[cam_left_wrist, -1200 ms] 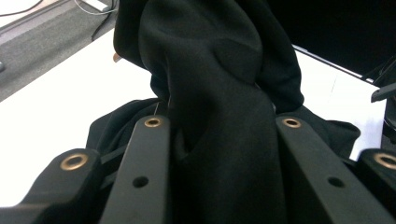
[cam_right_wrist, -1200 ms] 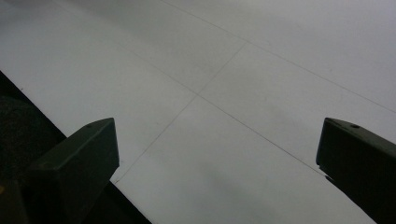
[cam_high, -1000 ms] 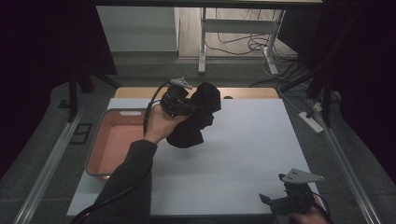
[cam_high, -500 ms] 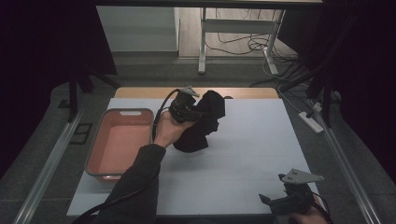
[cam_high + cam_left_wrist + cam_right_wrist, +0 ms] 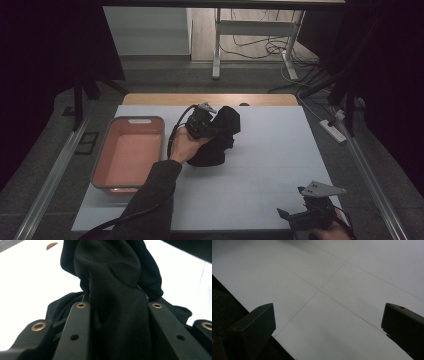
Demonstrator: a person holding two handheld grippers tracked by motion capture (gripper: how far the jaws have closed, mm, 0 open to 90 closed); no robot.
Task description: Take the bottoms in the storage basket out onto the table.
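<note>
A black cloth hangs bunched from my left gripper near the middle of the white table, and its lower folds touch the surface. In the left gripper view the two jaws stand either side of a thick fold of the cloth, and my left gripper is shut on it. At the table's near right corner my right gripper sits low. It stands open over the bare white sheet, with nothing between its jaws.
A salmon-pink tray with a grey rim lies along the table's left side, with nothing in it. A wooden strip runs along the far edge. A power strip and cables lie on the floor at the right.
My left hand has come down and a little to the right with the cloth, whose lower end now rests on the table. The right gripper has stayed in place.
</note>
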